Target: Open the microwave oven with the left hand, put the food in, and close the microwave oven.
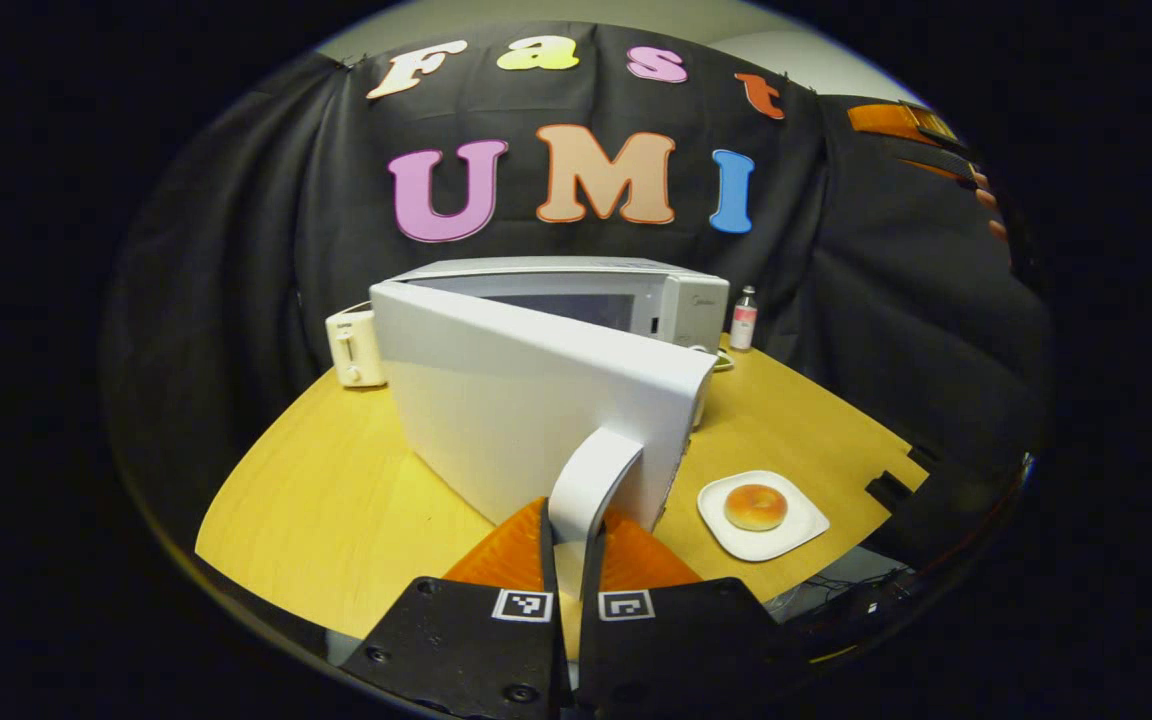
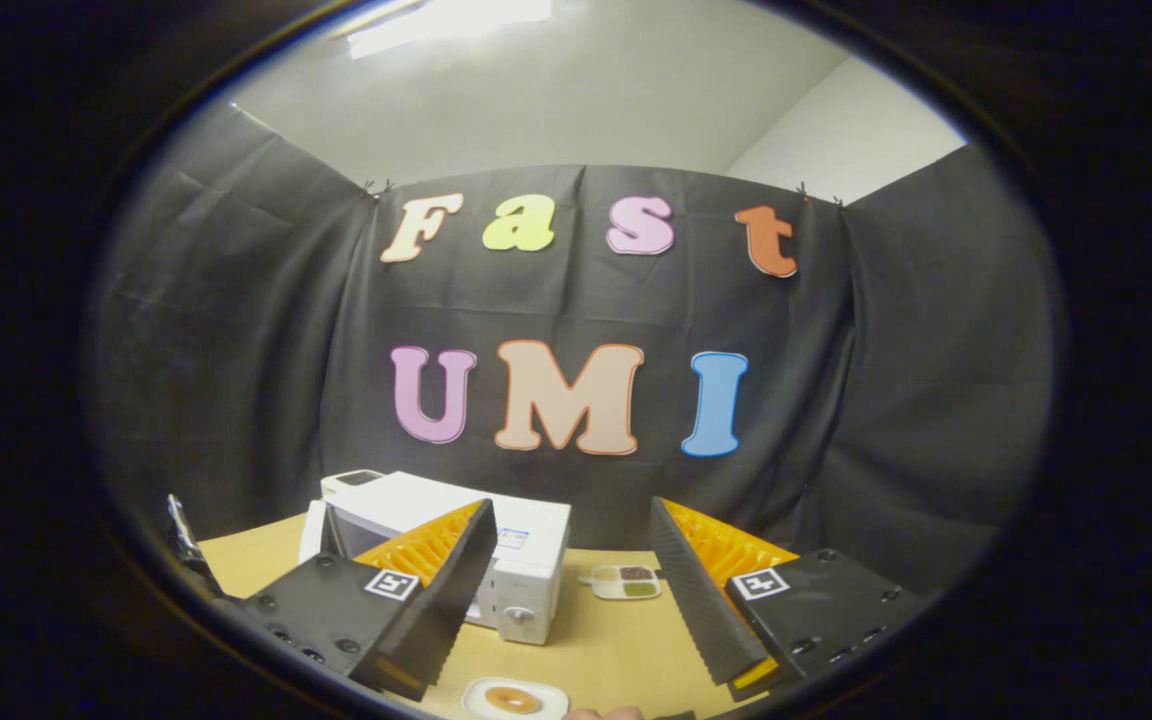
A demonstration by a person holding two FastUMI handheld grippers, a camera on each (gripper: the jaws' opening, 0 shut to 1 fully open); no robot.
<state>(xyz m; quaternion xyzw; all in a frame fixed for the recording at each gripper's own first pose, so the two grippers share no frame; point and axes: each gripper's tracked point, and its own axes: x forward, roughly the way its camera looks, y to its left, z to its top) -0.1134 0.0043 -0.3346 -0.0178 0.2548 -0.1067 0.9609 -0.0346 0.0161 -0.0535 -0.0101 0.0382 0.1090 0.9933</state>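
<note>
The white microwave (image 1: pixel 636 295) stands at the back of the yellow table (image 1: pixel 336 500). Its door (image 1: pixel 506 400) is swung wide open toward me. My left gripper (image 1: pixel 568 540) is shut on the door's white handle (image 1: pixel 591 480), one finger on each side. A round browned bun (image 1: pixel 755 506) lies on a white square plate (image 1: pixel 801 535) to the right of the door. In the right gripper view, my right gripper (image 2: pixel 571 505) is held high and open with nothing between its fingers. Below it are the microwave (image 2: pixel 526 560) and the plate (image 2: pixel 476 700) with the bun (image 2: pixel 511 698).
A white toaster (image 1: pixel 354 347) stands left of the microwave and a small bottle (image 1: pixel 743 318) to its right. A little divided dish (image 2: pixel 626 582) lies on the table right of the oven. Black cloth walls close in the table on three sides.
</note>
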